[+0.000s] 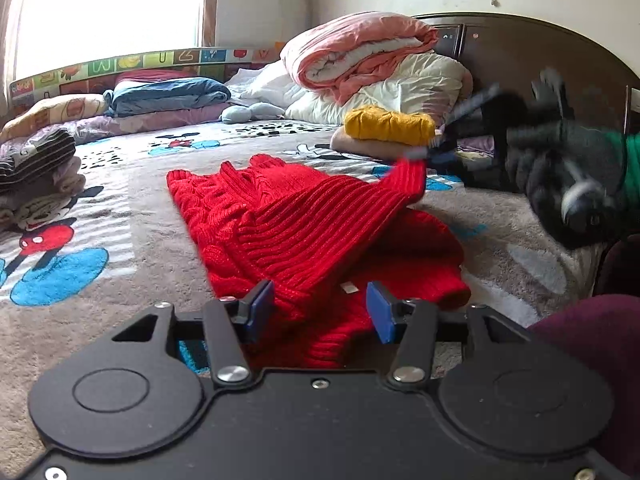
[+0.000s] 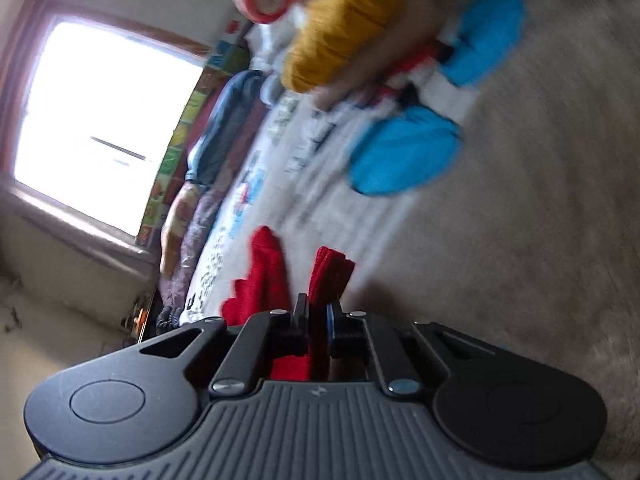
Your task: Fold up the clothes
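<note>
On the cartoon-print bedspread (image 1: 100, 184), right gripper (image 2: 319, 312) is clamped tight on the chunky red ribbed knit sweater's (image 1: 304, 236) cuff. Left gripper (image 1: 320, 312) sits half open around the hem, gripping nothing, so that edge could drag and wreck the fold.

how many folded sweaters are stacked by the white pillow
2: a yellow sweater lying on a beige sweater, left of the right gripper. More may be hidden behind it.
</note>
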A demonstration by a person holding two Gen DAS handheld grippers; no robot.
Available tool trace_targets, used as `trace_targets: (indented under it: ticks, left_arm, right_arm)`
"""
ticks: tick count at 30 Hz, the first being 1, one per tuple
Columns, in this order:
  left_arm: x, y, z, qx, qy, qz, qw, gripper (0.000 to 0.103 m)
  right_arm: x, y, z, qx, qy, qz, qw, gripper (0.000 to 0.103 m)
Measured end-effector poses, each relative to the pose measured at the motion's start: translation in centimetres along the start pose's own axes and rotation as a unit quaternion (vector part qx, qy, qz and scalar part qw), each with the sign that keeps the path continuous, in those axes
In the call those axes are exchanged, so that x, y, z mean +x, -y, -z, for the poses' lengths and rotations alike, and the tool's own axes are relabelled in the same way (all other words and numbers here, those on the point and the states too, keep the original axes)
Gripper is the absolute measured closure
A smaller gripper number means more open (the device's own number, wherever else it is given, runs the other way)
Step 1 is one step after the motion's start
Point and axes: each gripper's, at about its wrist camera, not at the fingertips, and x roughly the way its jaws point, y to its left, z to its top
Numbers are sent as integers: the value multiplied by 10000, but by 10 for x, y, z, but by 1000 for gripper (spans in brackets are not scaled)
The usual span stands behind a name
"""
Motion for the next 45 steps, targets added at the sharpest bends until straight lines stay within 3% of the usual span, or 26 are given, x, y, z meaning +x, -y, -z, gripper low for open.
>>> trace_targets:
  ticks: [12,24,33,45]
  left_arm:
    - [3,-6,3,-253,-6,155,9996,53]
    - [2,-17,4,-944,80,330,9950,53]
    - [-1,-35,5,-1759,204,590,9824,53]
    - [-5,-59,14,-2899,297,1018,9512,53]
  right_arm:
    - [33,-114,-24,-1193,-172,-361,9920,94]
    - [97,-194,6,-2436,-563,-284,9678,94]
    - [146,-208,23,-2834,-784,-74,9558,94]
    - [205,-207,45,-3190,-1162,298,9401,94]
